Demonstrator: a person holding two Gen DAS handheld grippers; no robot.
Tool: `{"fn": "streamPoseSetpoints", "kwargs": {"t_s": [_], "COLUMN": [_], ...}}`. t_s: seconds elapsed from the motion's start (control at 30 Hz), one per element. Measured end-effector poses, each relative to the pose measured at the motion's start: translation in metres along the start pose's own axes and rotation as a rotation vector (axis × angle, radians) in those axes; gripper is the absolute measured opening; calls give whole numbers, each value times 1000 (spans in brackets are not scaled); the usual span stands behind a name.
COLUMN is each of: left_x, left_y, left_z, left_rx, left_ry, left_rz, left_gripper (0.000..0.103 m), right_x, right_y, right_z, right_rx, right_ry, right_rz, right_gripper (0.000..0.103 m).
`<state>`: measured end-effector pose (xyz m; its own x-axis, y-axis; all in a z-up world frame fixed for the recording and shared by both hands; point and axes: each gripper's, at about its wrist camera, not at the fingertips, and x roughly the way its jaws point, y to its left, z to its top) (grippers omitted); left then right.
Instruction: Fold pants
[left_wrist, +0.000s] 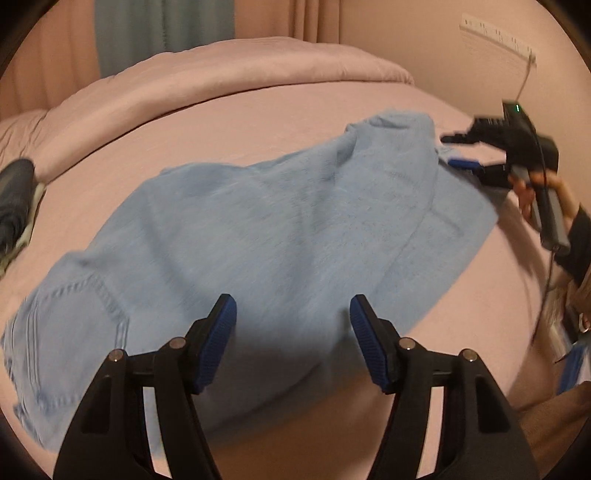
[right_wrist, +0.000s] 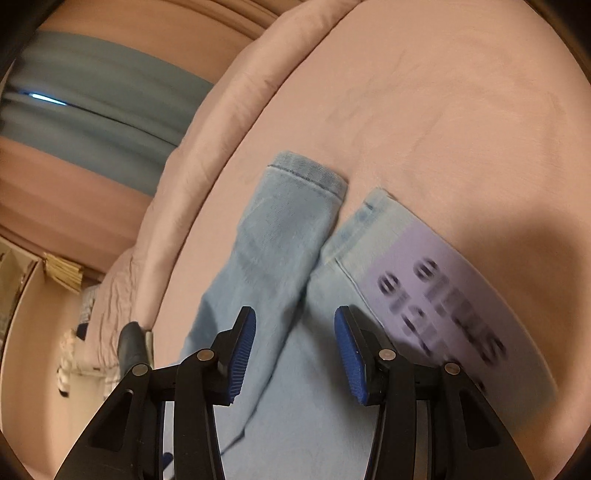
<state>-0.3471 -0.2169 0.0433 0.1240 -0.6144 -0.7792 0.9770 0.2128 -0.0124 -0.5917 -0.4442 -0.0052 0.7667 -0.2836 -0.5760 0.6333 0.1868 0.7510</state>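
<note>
- Lying across the pink bed (left_wrist: 295, 110), the pale blue pants (left_wrist: 258, 229) have their waist and back pocket at my left and the two leg ends off to my right.
- In the right wrist view the two hems sit close together but uneven; one leg (right_wrist: 280, 236) overlaps the other, which carries a lilac printed label (right_wrist: 436, 295).
- My left claw (left_wrist: 293, 314) hangs over the seat of the pants with its jaws wide apart, holding nothing.
- My right claw (right_wrist: 295, 325) is likewise spread open above the legs, empty; the left wrist view shows it near the leg ends at the bed's right side.
- Risk, as I judge it: pinching only the top layer would drag one leg off the other and skew the fold.
- Another risk: the hump of cloth near the leg ends could get trapped as a crease unless smoothed first.
- Room: the bare sheet beyond the hems gives free space, while the rolled duvet (left_wrist: 221, 74) borders the far side.
- A dark bundle (left_wrist: 14, 199) sits at the left edge, well apart from the pants.
</note>
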Motion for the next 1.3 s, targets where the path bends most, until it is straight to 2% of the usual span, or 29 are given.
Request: {"fn": "streamPoseSetpoints", "kwargs": {"t_s": [0.17,0.23,0.3,0.33,0.37,0.43,0.57,0.63,0.73,0.8,0.9,1.0,1.07,1.13,1.2,1.23,1.27,1.3], "left_x": [21,26,24,23,22,22,15,3,-16,-21,-16,-7,-3,-5,-9,-11,-12,-12], "left_y": [-4,-5,-5,-5,-5,-1,0,0,2,5,9,6,4,3,1,-1,-3,-8], "left_z": [1,-3,-4,-4,-4,-4,-5,-2,-1,-3,-11,-18,-21,-19,-15,-15,-13,-12], "left_rx": [41,54,55,54,53,54,58,62,59,53,47,70,83,89,89,90,95,109], "left_ry": [55,66,59,54,52,58,41,14,-38,-40,5,53,73,65,42,35,32,27], "left_rz": [51,67,71,72,70,73,65,53,20,2,-23,-22,6,10,-7,-14,-18,-25], "left_gripper": [63,62,60,49,32,16,9,6,6,6,6,6,6,7,12,22,31,33], "right_x": [18,20,21,21,21,14,-18,-38,-70,-83,-89,-76,-72,-77,-80,-81,-83,-84], "right_y": [7,9,11,8,5,5,27,43,59,63,48,9,-17,-35,-37,-36,-32,-29], "right_z": [13,17,19,19,19,17,15,15,7,-3,-24,-40,-44,-43,-39,-36,-34,-33], "right_rx": [-16,-28,-48,-41,-22,-11,-62,-96,-148,-175,-162,-102,-17,72,87,76,61,46], "right_ry": [18,13,3,0,-6,-29,-111,-142,-203,-222,-197,-136,-109,-125,-139,-144,-147,-145], "right_rz": [-5,-6,-30,-33,-23,-6,39,30,-25,-54,-141,-267,-246,-157,-147,-152,-151,-140], "right_gripper": [48,43,15,10,9,6,5,5,5,5,5,5,5,6,20,25,35,43]}}
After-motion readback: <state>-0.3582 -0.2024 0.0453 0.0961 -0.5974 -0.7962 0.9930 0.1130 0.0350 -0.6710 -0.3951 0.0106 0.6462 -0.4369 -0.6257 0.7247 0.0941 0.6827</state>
